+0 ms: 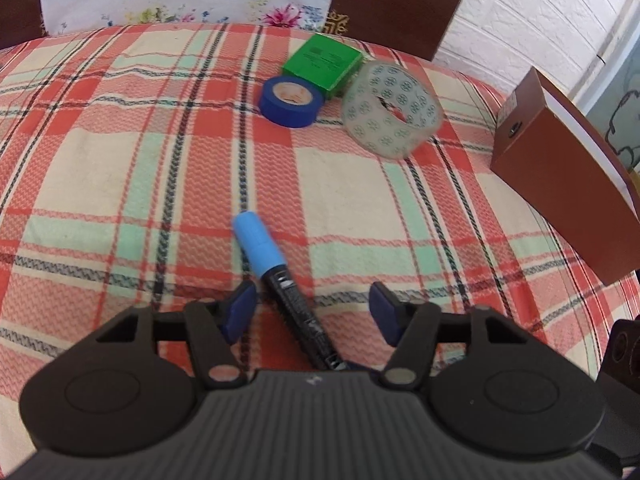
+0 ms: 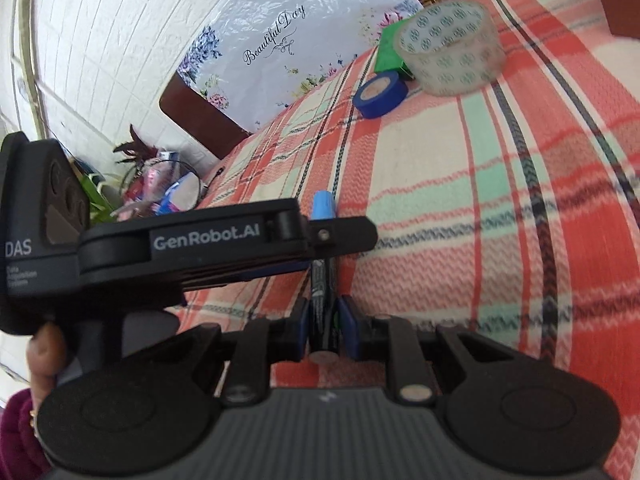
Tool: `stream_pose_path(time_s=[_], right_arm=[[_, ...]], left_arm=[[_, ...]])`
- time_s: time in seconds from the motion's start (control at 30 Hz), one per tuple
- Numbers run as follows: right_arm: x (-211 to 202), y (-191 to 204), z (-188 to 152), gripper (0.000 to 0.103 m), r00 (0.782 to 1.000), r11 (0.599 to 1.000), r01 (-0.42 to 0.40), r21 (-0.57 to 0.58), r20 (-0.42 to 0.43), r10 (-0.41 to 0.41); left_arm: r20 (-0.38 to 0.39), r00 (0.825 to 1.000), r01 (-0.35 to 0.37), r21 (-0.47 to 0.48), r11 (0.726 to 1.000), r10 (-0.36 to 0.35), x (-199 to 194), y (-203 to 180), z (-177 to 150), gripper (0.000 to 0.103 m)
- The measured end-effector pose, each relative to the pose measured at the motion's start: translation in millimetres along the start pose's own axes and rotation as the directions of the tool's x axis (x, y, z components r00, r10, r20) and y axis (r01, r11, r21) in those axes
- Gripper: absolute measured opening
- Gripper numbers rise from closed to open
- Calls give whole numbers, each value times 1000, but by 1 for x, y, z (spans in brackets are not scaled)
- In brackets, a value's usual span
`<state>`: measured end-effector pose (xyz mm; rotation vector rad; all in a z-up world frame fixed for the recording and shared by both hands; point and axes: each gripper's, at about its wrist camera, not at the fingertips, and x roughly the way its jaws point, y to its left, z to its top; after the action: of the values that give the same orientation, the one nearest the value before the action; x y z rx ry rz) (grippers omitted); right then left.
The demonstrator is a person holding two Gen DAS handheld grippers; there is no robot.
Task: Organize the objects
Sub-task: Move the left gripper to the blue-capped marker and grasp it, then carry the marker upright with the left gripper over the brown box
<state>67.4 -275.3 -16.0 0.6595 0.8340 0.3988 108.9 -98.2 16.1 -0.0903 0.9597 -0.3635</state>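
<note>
Right gripper point(image 2: 325, 322): pinching marker point(image 2: 323, 264) at tail end; keep clamp firm. Left gripper point(image 1: 314, 306): spread around barrel; withdraw clear, tapes ahead.

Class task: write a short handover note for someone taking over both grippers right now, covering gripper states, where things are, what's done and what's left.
Right gripper: shut on the marker, gripping its black barrel near the rear end; the blue cap points away.
Left gripper: open, with the marker lying between its fingers, not gripped.
At the far side of the plaid cloth: blue tape roll, green box and clear patterned tape roll, clustered together.
Done: marker grasped.
Left: probably place the marker with that group.
</note>
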Motion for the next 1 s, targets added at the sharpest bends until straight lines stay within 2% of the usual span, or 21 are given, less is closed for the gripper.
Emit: stream_pose_path(time_s=[0.1, 0.13, 0.17, 0.23, 0.4, 0.53, 0.6, 0.67, 0.83, 1.0], right_arm=[[-7, -6, -2, 18, 1000, 1000, -21, 13, 7, 21], [-9, -8, -1, 18, 1000, 1000, -24, 14, 14, 24], [-13, -10, -1, 18, 999, 1000, -28, 13, 24, 28], [-21, -13, 0, 18, 998, 1000, -28, 7, 48, 27], [-47, -15, 5, 18, 989, 999, 2, -35, 150, 3], [-81, -23, 17, 18, 961, 998, 42, -50, 275, -27], [-104, -26, 25, 18, 934, 995, 81, -60, 352, -55], [-127, -29, 33, 18, 897, 989, 134, -68, 433, -91], [-185, -44, 52, 18, 777, 963, 266, -38, 600, -191], [-227, -72, 69, 18, 661, 930, 364, 56, 688, -301]], left_arm=[[-14, 1000, -2, 13, 1000, 2, 2, -11, 1, 36], [-22, 1000, 4, 14, 1000, -4, 3, -15, 1, 25], [-28, 999, 18, 13, 1000, -18, 3, -18, 2, 22], [-18, 999, 34, 22, 999, -33, -1, -29, 4, 21], [37, 996, 81, 114, 990, -85, -14, -72, 19, 18], [95, 984, 125, 210, 970, -147, -23, -119, 38, 18], [120, 973, 161, 254, 954, -197, -27, -145, 49, 18], [140, 958, 201, 299, 933, -251, -29, -172, 59, 18], [169, 916, 266, 424, 866, -364, -26, -245, 75, 18], [110, 885, 341, 510, 790, -453, -4, -310, 81, 18]])
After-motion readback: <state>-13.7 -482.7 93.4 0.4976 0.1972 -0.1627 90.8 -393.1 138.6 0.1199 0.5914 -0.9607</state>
